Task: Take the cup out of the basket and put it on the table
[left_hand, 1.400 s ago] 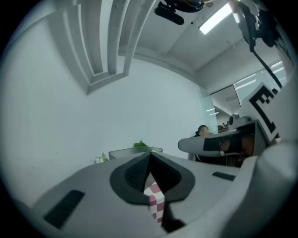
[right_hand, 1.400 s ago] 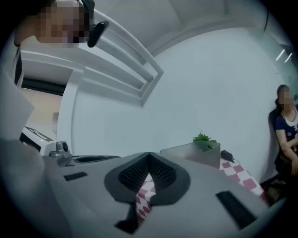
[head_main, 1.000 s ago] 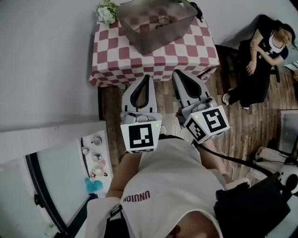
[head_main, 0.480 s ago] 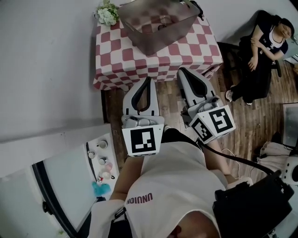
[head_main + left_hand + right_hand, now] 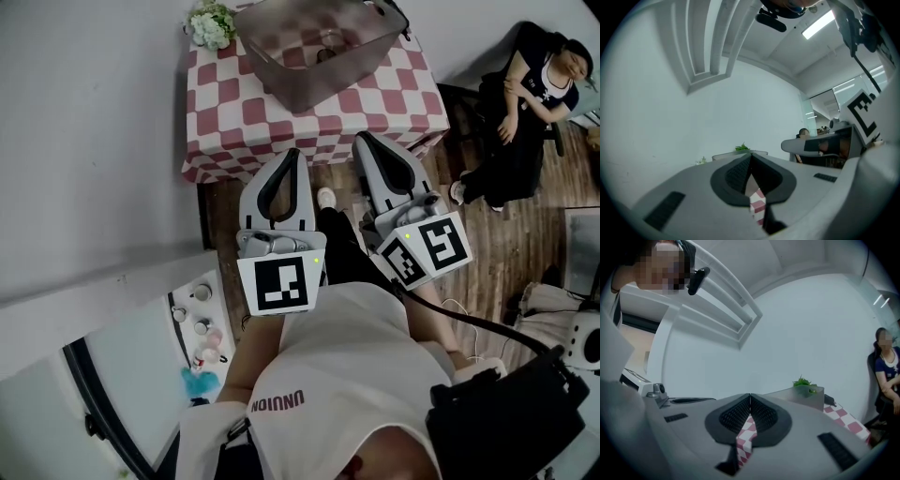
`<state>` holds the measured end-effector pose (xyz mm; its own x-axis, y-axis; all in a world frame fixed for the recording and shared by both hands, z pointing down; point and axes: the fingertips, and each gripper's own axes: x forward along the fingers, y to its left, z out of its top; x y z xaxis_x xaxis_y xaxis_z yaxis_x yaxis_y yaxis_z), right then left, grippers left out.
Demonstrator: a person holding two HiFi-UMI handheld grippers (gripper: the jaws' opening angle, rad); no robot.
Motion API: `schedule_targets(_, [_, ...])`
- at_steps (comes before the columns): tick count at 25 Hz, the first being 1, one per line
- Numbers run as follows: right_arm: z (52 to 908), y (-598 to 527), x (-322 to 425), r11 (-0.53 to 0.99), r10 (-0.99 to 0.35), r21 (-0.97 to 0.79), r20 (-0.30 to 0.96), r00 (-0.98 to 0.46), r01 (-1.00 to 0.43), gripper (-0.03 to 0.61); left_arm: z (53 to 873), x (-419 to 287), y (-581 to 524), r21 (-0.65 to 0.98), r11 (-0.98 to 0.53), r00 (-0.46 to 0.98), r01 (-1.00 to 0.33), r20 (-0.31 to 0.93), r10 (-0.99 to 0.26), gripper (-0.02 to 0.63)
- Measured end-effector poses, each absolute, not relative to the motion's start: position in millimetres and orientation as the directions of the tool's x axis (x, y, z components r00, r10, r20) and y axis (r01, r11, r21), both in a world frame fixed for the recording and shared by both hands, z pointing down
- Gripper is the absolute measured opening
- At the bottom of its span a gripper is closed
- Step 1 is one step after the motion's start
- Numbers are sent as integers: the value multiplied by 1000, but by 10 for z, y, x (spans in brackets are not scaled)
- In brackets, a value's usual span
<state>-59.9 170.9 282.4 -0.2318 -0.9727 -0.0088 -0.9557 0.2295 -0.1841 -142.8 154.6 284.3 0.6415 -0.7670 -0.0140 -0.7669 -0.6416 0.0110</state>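
Two closed, empty: left hand-held gripper (image 5: 292, 153) and right hand-held gripper (image 5: 362, 140), at red-checked bench's (image 5: 234, 122) near edge. Small pale cup (image 5: 327, 41) sits far ahead in grey translucent plastic basket (image 5: 309, 84); right looks marginally nearer.

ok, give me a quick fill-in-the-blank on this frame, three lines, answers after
1. The cup sits inside the ____.
2. The table wears a red-and-white ____ cloth.
3. The left gripper and right gripper both have their jaws ____, holding nothing.
Missing words: basket; checkered; shut.
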Motion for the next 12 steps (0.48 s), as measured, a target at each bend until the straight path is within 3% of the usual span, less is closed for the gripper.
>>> schedule_targets(12, [2684, 635, -99, 311, -950, -198, -45, -308, -930, 18, 2695, -1068, 560, 8, -562, 562, -827, -18, -827, 14])
